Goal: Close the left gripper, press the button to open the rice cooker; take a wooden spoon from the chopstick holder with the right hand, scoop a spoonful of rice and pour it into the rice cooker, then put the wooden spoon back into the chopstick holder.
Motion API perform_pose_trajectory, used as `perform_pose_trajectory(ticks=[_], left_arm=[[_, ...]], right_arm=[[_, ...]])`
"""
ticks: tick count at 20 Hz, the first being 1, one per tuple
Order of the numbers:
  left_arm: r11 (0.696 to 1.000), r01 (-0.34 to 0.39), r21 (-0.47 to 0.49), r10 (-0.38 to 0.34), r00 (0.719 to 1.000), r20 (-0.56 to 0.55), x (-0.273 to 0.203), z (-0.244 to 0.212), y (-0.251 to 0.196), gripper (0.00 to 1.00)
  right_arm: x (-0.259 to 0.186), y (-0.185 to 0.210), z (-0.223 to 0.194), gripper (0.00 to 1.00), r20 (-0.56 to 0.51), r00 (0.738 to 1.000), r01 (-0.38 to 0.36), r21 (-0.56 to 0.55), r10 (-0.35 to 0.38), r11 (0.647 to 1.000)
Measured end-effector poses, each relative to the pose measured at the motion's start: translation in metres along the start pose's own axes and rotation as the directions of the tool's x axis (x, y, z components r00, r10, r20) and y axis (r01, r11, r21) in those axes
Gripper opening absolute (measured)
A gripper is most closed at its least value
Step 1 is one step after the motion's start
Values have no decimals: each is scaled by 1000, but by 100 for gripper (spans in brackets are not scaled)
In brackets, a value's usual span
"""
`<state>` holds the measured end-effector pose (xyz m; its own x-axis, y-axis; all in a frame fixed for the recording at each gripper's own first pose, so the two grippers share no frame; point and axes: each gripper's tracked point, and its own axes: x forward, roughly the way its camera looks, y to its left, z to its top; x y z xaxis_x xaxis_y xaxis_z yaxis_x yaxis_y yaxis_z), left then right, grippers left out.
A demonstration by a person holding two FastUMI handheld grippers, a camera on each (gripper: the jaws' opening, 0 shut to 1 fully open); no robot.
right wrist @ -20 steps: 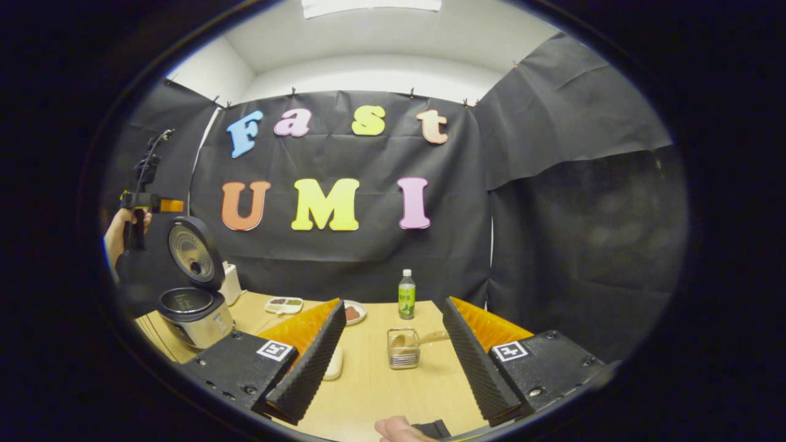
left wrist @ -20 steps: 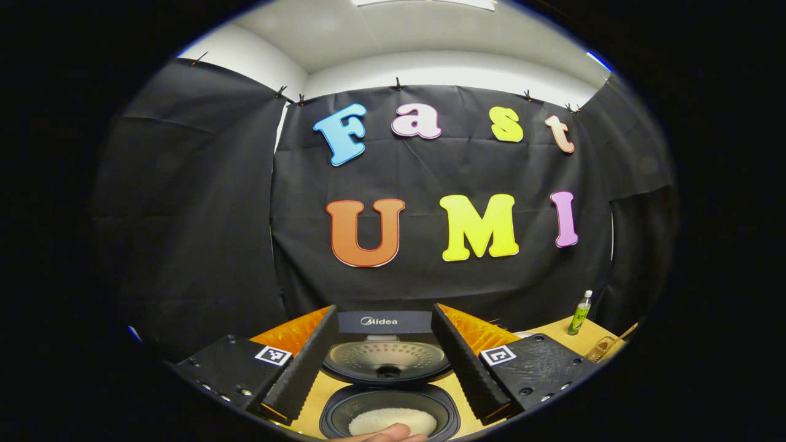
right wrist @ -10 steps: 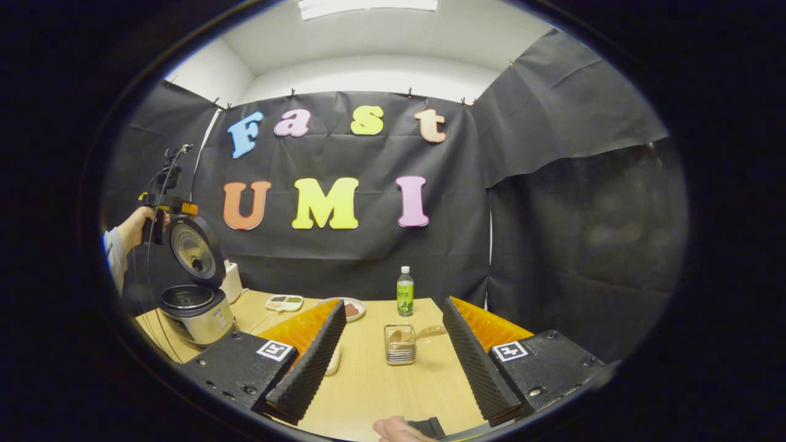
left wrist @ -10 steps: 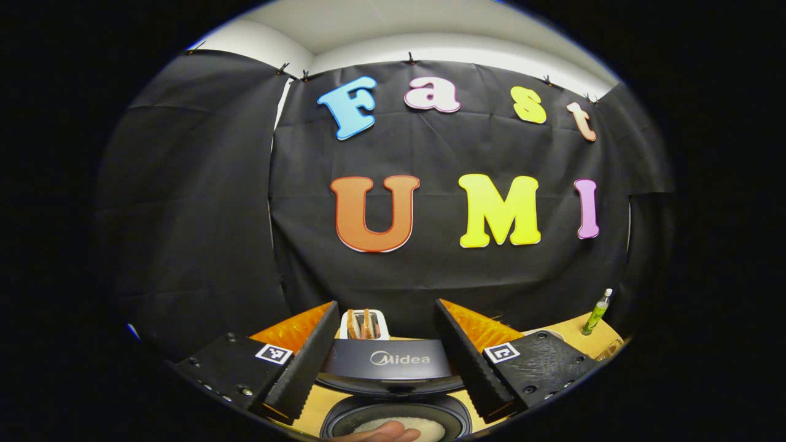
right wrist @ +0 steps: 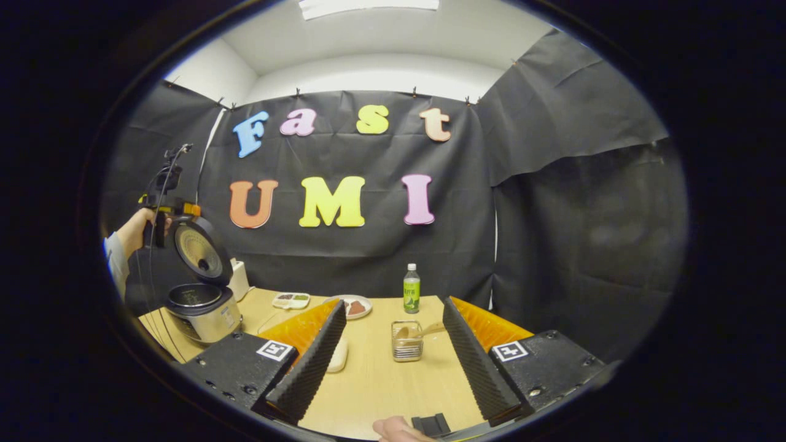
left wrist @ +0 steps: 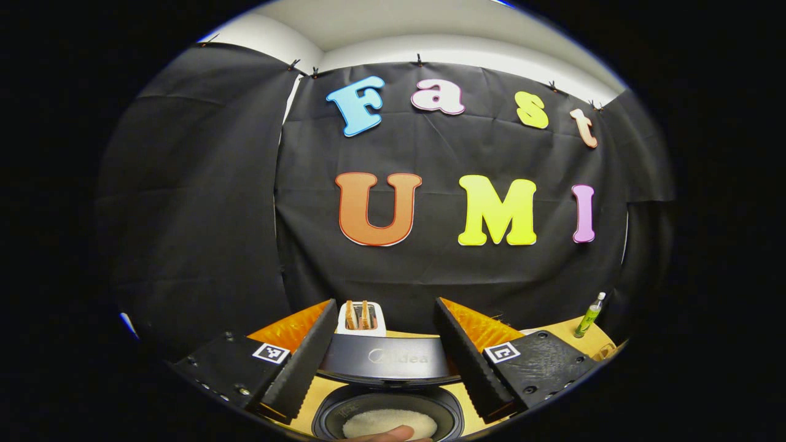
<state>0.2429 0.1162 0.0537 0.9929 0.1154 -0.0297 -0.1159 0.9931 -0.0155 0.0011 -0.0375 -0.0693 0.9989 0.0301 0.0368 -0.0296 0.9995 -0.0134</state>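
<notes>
Two grippers are in play, and both stand with fingers spread wide and nothing between them. In the right gripper view, the right gripper (right wrist: 387,362) hangs over the near part of the desk (right wrist: 374,387), aimed at the chopstick holder (right wrist: 407,342), a small see-through basket near the middle of the desk with a green bottle (right wrist: 411,288) beyond it. The wooden spoon (right wrist: 419,331) leans in it, bowl inside at the left rim, handle jutting up and to the right. Far left stands the rice cooker (right wrist: 199,307), its lid already tipped up, with the left gripper (right wrist: 161,205) held in a hand above the lid. The left gripper view looks down past the lid's edge into the pot (left wrist: 387,414), where white rice lies.

The spoon looks light, stiff and smooth, so I judge it may swivel between the fingers unless pinched squarely. The free handle above the holder's rim seems the best hold, about midway up. The holder looks light too and could tip or slide if the spoon drags on its rim.
</notes>
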Motion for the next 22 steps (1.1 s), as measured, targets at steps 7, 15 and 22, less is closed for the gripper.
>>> perform_pose_trajectory(ticks=[7,15,22], left_arm=[[1000,28,1,-28,999,-19,-33,-21,1,100],[999,46,18,-44,995,-85,-63,-77,-2,100],[999,39,21,-37,995,-97,-83,-119,-6,100]], right_arm=[[-12,10,-3,100,-10,1000,-14,22,14,1000],[-8,16,-19,100,-43,999,-12,45,14,999],[-8,33,-22,100,-51,998,-36,31,38,999]])
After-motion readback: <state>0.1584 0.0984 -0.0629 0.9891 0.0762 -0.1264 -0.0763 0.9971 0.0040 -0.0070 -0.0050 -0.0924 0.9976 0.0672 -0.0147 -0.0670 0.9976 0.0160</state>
